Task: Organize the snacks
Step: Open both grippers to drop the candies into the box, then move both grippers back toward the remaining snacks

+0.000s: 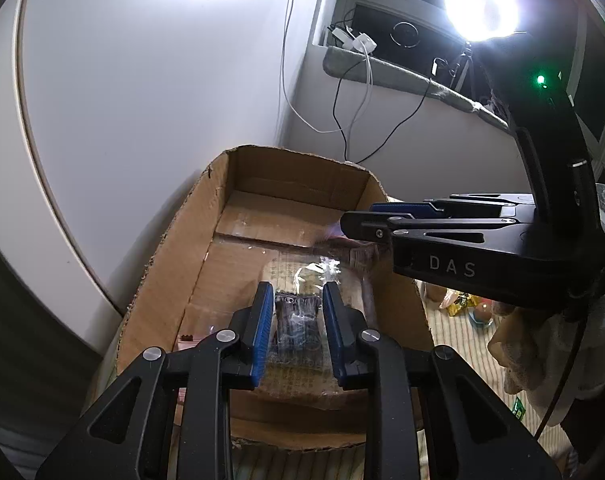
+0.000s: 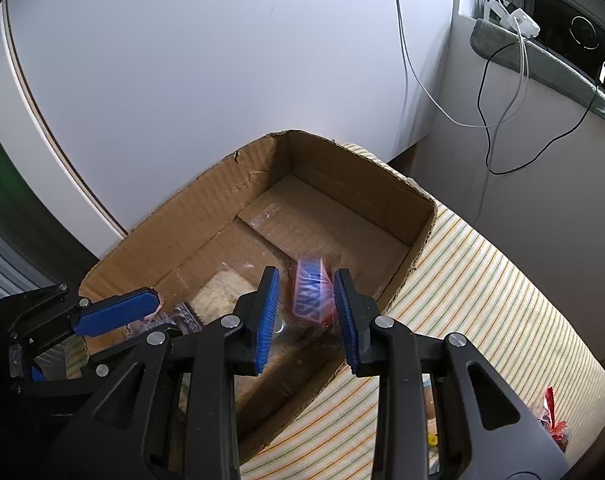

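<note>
An open cardboard box [image 1: 222, 200] [image 2: 230, 208] stands on a striped cloth by the wall. Over its near end my left gripper [image 1: 297, 288] [image 2: 156, 304] is shut on a dark clear-wrapped snack packet [image 1: 296, 320] [image 2: 184, 316]. Below it in the box lies a beige package in clear film [image 1: 278, 272] [image 2: 222, 288]. My right gripper [image 2: 305, 273] [image 1: 344, 220] reaches over the box's right wall. It is shut on the wrapper edge of a red and blue snack bar [image 2: 310, 294], which hangs blurred past its pads.
A pink packet [image 1: 186, 344] lies in the box's near left corner. Loose snacks [image 1: 462, 304] [image 2: 554, 428] lie on the striped cloth [image 2: 482, 300] to the right. A gloved hand [image 1: 542, 344] holds the right gripper. Cables hang down the wall under a bright lamp [image 1: 480, 0].
</note>
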